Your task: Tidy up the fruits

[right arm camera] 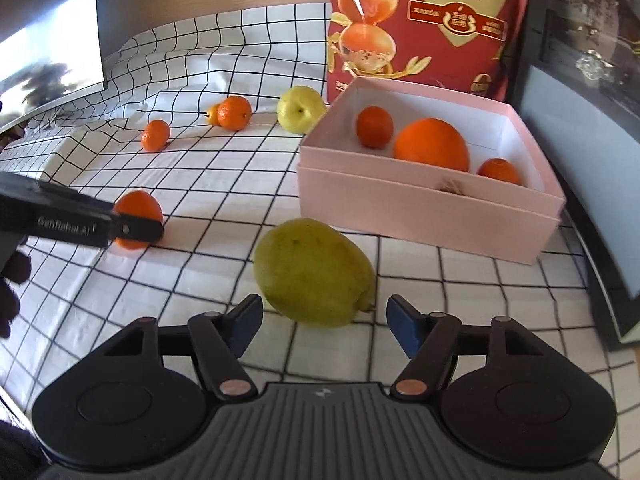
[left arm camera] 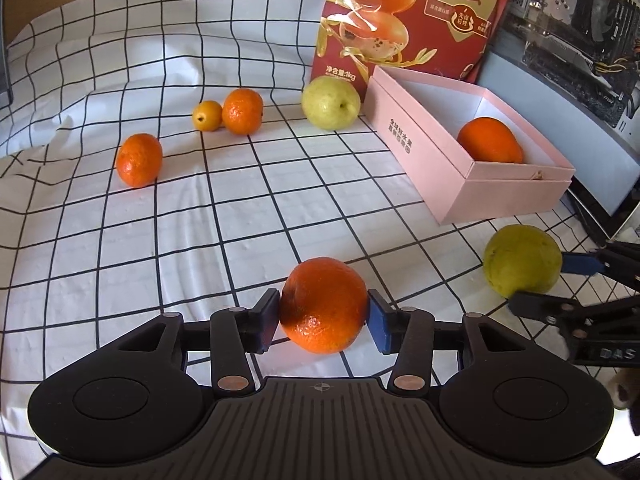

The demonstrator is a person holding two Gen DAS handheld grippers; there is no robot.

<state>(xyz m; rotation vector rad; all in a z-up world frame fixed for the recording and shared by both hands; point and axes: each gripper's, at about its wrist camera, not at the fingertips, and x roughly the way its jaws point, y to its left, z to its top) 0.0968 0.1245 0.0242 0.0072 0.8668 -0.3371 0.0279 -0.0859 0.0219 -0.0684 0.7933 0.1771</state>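
Observation:
My left gripper (left arm camera: 323, 316) is shut on a mandarin (left arm camera: 323, 304) resting on the checked cloth; it also shows in the right wrist view (right arm camera: 138, 206). My right gripper (right arm camera: 323, 326) is open with its jaws on either side of a green pear (right arm camera: 314, 272), not touching it; the pear also shows in the left wrist view (left arm camera: 522, 260). The pink box (right arm camera: 420, 208) holds a large orange (right arm camera: 432, 150) and two mandarins (right arm camera: 374, 126). On the cloth farther back lie a yellow-green apple (left arm camera: 330, 102), two mandarins (left arm camera: 139, 159) and a small kumquat (left arm camera: 207, 115).
A red snack bag (left arm camera: 408, 12) stands behind the box. A monitor edge (right arm camera: 52, 52) is at the far left, dark equipment (left arm camera: 580, 20) at the right. The cloth (left arm camera: 160, 240) is rumpled at the back left.

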